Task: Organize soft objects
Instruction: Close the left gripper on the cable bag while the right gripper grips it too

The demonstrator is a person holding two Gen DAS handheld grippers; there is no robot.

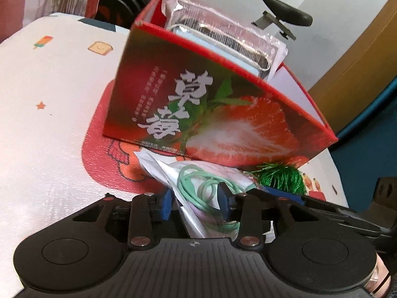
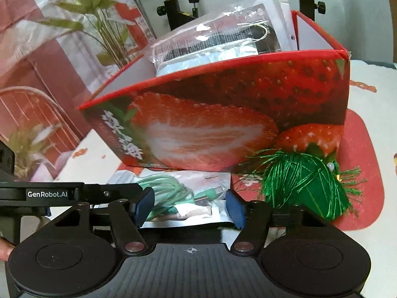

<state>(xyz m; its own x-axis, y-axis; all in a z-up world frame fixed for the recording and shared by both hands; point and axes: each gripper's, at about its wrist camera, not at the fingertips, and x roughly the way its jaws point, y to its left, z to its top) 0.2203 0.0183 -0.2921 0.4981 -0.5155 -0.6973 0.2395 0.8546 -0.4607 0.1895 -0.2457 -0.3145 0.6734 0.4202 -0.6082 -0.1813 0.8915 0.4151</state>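
A red cardboard box printed with sliced strawberries stands on the desk, which is covered by a white cloth with small cartoon prints. Inside the box, rising above its rim, sits a clear plastic packet holding a dark item.

In front of the box, touching its lower edge, lies a flat clear pouch with a coiled mint-green cable. Just beside that pouch, also against the front of the box, rests a bundle of bright green thread with loose tassel ends.

The left claw is released, its blue pads set either side of the pouch's end without pressing it. The right claw is also released, its pads spread wide around the pouch in front of the box. Whether either pad touches the plastic cannot be told.
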